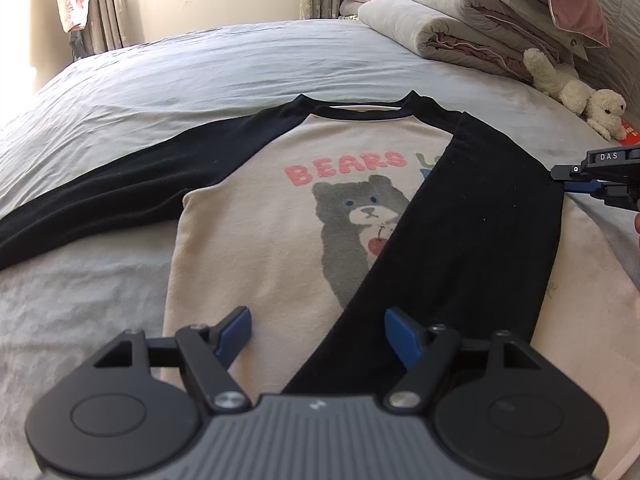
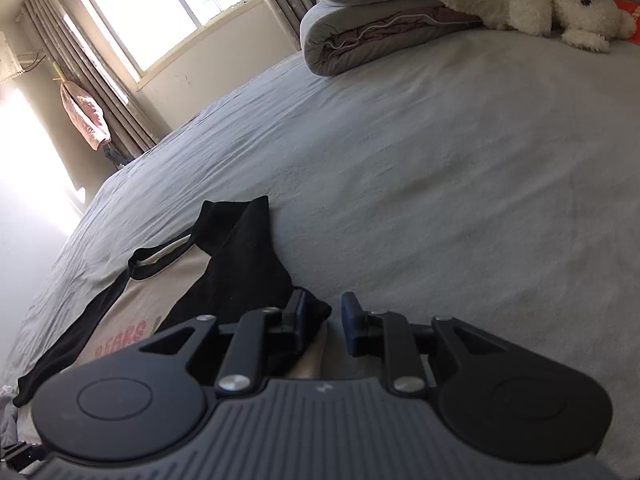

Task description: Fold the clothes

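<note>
The shirt (image 1: 260, 248) lay face up on the bed (image 1: 200, 60), cream in the body with a black neckband and black raglan sleeves, pink letters reading BEARS above a grey bear holding something red. One sleeve (image 1: 100, 188) stretched straight out across the sheet; the other sleeve (image 1: 460, 248) was folded diagonally over the chest, covering part of the print. The left gripper (image 1: 316, 334) hung over the lower front of the shirt, blue pads spread wide, holding nothing. The right gripper (image 2: 324, 324) sat at the folded shoulder edge, its fingers parted with no cloth between them. Further off, rolled quilts (image 1: 460, 20) were stacked by a white plush toy (image 1: 576, 92).
</note>
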`<state>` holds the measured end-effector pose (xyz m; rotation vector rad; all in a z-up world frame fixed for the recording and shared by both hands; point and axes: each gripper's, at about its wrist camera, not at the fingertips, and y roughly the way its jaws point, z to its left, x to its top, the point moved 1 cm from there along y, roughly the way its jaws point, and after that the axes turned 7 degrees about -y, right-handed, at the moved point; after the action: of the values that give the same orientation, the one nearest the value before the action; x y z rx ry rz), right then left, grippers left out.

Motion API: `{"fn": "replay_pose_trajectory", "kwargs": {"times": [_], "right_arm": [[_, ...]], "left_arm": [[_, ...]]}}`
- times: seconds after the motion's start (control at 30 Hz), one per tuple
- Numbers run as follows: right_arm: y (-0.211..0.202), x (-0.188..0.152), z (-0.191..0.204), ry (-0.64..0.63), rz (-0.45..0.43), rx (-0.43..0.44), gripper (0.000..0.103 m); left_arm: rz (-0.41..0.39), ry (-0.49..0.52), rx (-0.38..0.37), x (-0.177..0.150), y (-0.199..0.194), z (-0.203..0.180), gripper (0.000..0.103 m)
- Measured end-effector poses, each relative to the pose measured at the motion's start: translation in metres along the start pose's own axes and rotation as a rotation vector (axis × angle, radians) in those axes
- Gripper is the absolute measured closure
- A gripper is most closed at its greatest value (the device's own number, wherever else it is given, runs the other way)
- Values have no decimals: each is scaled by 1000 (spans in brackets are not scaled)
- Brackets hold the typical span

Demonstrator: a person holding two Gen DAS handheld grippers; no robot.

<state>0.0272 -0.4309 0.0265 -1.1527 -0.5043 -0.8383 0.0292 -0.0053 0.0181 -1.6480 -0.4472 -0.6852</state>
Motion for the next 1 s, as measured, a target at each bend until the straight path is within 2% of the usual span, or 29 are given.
{"fn": "replay_pose_trajectory", "kwargs": {"times": [0.07, 0.2, 0.33, 0.43, 0.6, 0.83, 1.0], "right_arm": [[-8, 3, 10, -39, -32, -7, 78], [-16, 4, 40, -111, -52, 44, 78], [-14, -6, 75, -209, -12, 107, 77], [-11, -21, 107, -297, 49, 178, 77], [-23, -69, 183, -508, 116, 394, 77], [-40, -136, 287, -798, 211, 692, 77], [-33, -144, 294, -786, 226, 644, 78]], "left_arm": [[1, -18, 0, 2, -1, 3, 28], [-7, -72, 16, 9, -4, 18, 28], [-36, -161, 29, 21, -13, 46, 28], [-58, -238, 63, 29, -17, 71, 29], [-52, -342, 65, 35, -17, 97, 30], [-65, -411, 97, 40, -21, 119, 30], [-53, -474, 101, 40, -20, 134, 31]]}}
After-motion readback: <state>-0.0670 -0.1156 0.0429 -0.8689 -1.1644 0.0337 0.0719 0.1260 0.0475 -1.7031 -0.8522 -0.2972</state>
